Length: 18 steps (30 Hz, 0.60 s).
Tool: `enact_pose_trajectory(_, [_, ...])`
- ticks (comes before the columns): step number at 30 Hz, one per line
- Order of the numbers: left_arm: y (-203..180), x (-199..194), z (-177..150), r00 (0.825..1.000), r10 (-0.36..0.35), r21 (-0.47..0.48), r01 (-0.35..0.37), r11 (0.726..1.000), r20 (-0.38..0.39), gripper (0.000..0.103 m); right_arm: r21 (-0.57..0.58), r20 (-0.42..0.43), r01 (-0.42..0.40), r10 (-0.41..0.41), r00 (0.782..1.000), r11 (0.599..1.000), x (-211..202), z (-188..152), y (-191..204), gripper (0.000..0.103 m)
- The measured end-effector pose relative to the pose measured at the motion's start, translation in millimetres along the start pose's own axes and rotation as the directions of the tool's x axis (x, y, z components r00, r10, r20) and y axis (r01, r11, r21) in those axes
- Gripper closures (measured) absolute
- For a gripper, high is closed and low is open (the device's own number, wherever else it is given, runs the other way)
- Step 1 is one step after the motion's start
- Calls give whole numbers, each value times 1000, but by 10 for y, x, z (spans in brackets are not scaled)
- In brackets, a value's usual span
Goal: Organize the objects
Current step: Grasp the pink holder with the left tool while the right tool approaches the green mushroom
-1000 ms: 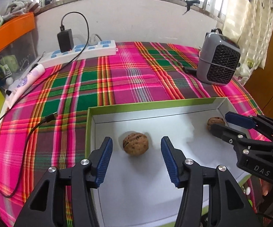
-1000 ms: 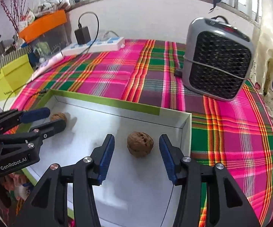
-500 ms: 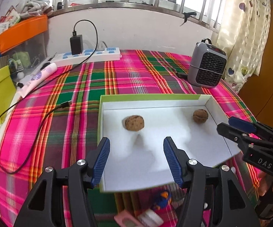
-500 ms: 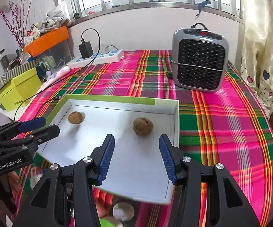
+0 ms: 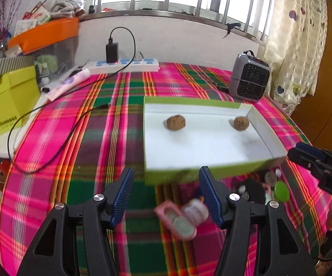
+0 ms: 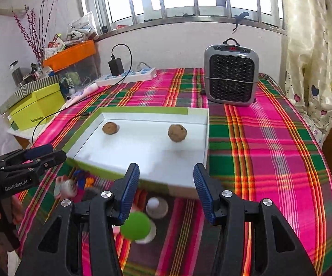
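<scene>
Fingers [image 5: 122, 193] of the left gripper [image 5: 166, 195] spread wide, released, nothing between them, held above the plaid-covered bench [image 5: 110, 142] just short of the near edge of the box lid. Fingers [image 6: 129, 188] of the right gripper [image 6: 166, 189] likewise parted and empty, poised over the near rim of the same lid.

Two walnuts in the shallow green-edged white box lid [image 6: 198, 115]: the left walnut [image 5: 176, 122] toward the far left, the right walnut [image 5: 241, 123] close beside the right wall, well apart from each other, neither touching a wall so far as can be told. Seen from the right wrist too: left walnut [image 6: 110, 128], right walnut [image 6: 177, 133].

One loose cluster of small items on the bench just in front of the lid, blurred: a pink case [image 5: 175, 220] with a round white piece beside it, a green cap [image 6: 135, 226], a round disc carrying a white ball [image 6: 156, 205], and some small orange and blue bits [image 6: 85, 179]; exact count cannot be told.

One grey fan heater [image 6: 231, 76] standing upright behind the lid's right far corner. One white power strip [image 5: 124, 65] at the far edge with one black charger [image 5: 112, 53] plugged in, its cable [image 5: 50, 147] looping over the cloth left of the lid. One yellow-green box [image 5: 2, 108] and one orange bin [image 5: 44, 33] off the left side. One pale tube [image 5: 69, 84] lying near the power strip.
</scene>
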State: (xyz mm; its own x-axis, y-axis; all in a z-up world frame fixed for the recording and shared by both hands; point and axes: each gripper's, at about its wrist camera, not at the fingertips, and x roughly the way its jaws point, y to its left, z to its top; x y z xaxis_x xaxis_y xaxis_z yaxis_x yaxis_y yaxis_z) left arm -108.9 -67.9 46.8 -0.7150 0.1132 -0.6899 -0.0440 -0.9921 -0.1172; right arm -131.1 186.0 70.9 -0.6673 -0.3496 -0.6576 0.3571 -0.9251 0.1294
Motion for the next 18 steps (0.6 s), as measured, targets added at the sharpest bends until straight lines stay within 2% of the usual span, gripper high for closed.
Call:
enact_pose_trajectory(10, [17,-44,-333,998,-39,-19,38,999,-42,45,4,-1,-9,9,1000,1000,-199,-285,-1,53])
enact_pose_trajectory(18, [20,-10,-457,997,-24,-15,23,1000,-72,45,7,-29,-16,16,999,1000,-193,-438,8,53])
